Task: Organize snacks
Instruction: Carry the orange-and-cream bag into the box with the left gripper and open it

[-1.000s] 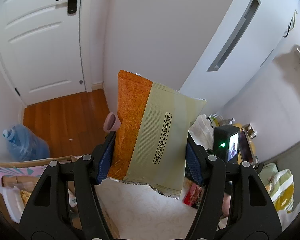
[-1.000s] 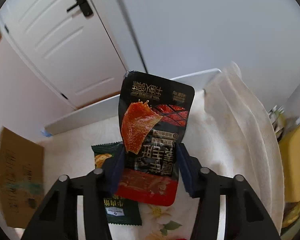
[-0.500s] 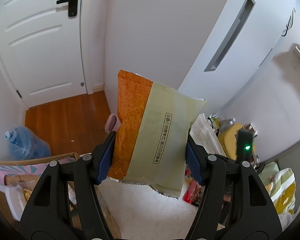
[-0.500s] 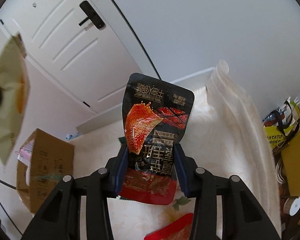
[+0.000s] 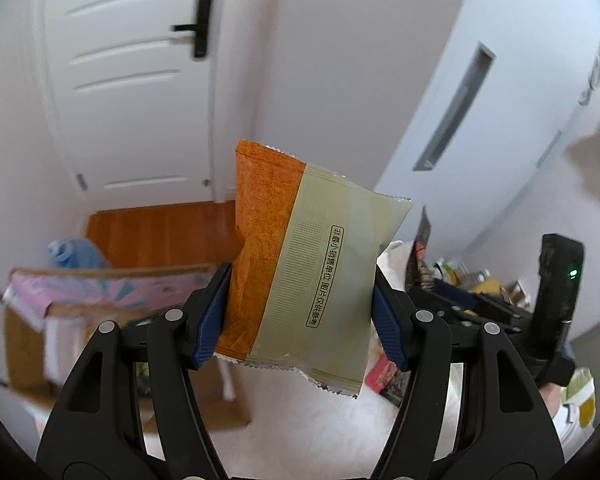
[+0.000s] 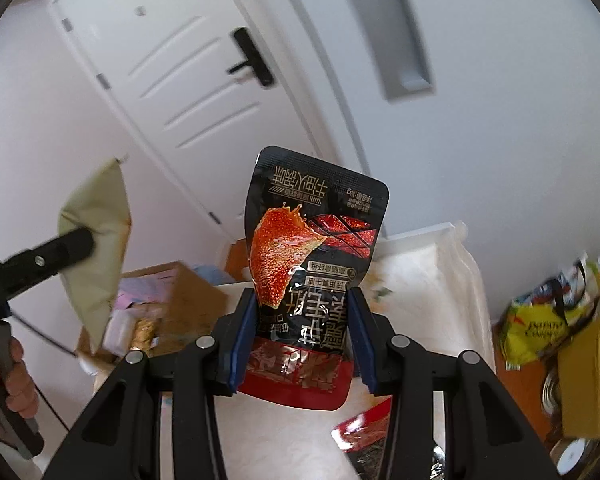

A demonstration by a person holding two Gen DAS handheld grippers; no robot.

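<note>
Cardboard box [image 5: 112, 312] now nearer beneath left gripper's [image 5: 300, 316] orange-beige packet [image 5: 304, 280].

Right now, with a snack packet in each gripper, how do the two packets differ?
The left gripper holds an orange and pale green packet; the right gripper holds a black and red pouch. The green packet has crimped, serrated end seams and looks puffy and matte; the black pouch has rounded corners and looks flat and glossy. The packet is plainly wider between its fingers. Both are sealed and held up off the white surface.
</note>
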